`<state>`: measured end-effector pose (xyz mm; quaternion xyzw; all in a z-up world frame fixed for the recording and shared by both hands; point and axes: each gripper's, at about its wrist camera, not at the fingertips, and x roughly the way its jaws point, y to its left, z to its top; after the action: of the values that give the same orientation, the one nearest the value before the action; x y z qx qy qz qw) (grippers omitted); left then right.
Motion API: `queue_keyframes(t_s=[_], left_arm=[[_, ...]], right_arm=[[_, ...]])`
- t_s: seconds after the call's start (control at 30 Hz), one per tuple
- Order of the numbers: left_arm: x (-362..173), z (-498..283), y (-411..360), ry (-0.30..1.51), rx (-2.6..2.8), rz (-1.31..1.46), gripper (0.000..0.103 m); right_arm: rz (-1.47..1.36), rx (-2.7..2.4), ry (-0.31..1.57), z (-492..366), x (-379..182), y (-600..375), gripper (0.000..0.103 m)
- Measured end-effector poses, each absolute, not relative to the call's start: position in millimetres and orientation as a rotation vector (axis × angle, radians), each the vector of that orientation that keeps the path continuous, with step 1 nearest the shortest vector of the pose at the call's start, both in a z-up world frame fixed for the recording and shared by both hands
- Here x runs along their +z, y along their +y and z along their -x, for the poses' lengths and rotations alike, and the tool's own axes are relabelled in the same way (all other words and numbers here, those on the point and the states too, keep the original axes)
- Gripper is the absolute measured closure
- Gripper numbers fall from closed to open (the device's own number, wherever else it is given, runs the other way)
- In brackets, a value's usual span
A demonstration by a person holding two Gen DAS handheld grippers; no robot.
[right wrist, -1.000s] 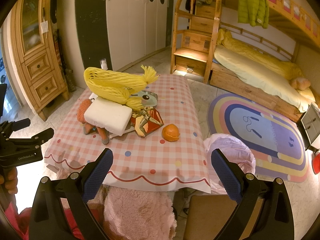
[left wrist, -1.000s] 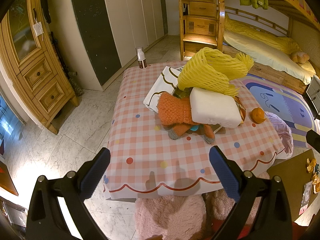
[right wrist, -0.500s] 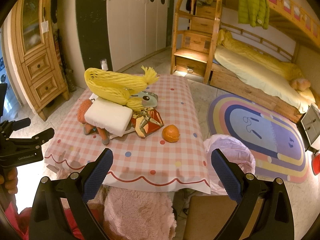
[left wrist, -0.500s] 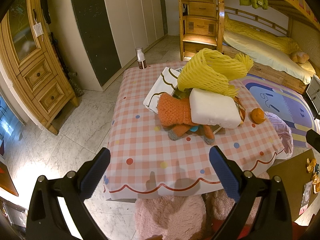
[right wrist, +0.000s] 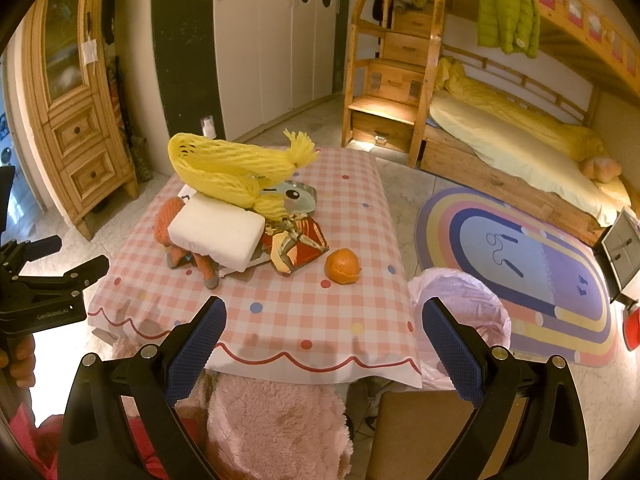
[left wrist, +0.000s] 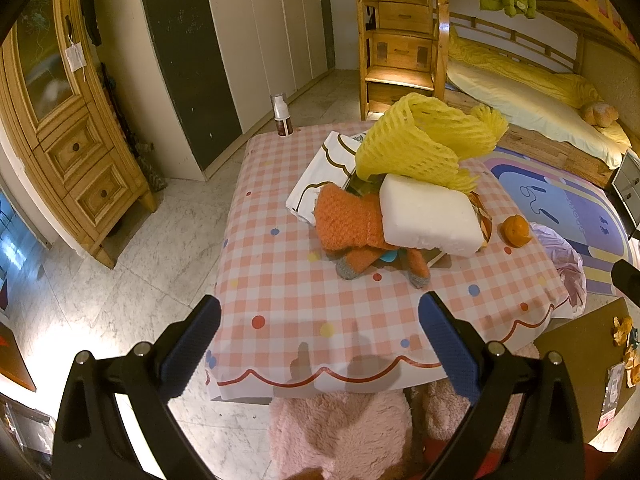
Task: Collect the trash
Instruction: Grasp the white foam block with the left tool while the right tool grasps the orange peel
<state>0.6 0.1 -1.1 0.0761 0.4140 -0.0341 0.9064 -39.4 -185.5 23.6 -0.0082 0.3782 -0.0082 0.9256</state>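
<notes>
A pile sits on the pink checked table (left wrist: 304, 304) (right wrist: 352, 208): yellow foam netting (left wrist: 424, 148) (right wrist: 228, 172), a white foam block (left wrist: 428, 216) (right wrist: 216, 234), an orange knitted toy (left wrist: 348, 224) (right wrist: 166, 220), a red snack wrapper (right wrist: 298, 246) and a white paper bag (left wrist: 320, 172). An orange peel (left wrist: 516, 231) (right wrist: 342, 266) lies beside the pile. A pink trash bag (right wrist: 460, 300) (left wrist: 560, 256) stands at the table's right edge. My left gripper (left wrist: 318, 340) and right gripper (right wrist: 324, 334) are both open and empty, held before the table's near edge.
A small bottle (left wrist: 282, 114) stands at the table's far corner. A pink fluffy stool (right wrist: 276, 420) sits below the near edge. A wooden cabinet (left wrist: 60, 120) is left, a bunk bed (right wrist: 520, 152) and a rainbow rug (right wrist: 520, 264) right.
</notes>
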Motion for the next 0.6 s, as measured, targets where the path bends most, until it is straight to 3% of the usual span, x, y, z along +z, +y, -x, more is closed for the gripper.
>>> queue_keyframes(t_s=[0.47, 0.6], left_arm=[[-16.1, -18.8, -11.0, 0.845, -0.147, -0.153, 0.008], [-25.1, -29.7, -23.3, 0.832, -0.196, -0.178, 0.019]], right_arm=[[-0.004, -0.003, 0.747, 22.0, 12.4, -200.6, 0.006], [-0.035, 0.025, 0.740, 12.7, 6.0, -211.6, 0.006]])
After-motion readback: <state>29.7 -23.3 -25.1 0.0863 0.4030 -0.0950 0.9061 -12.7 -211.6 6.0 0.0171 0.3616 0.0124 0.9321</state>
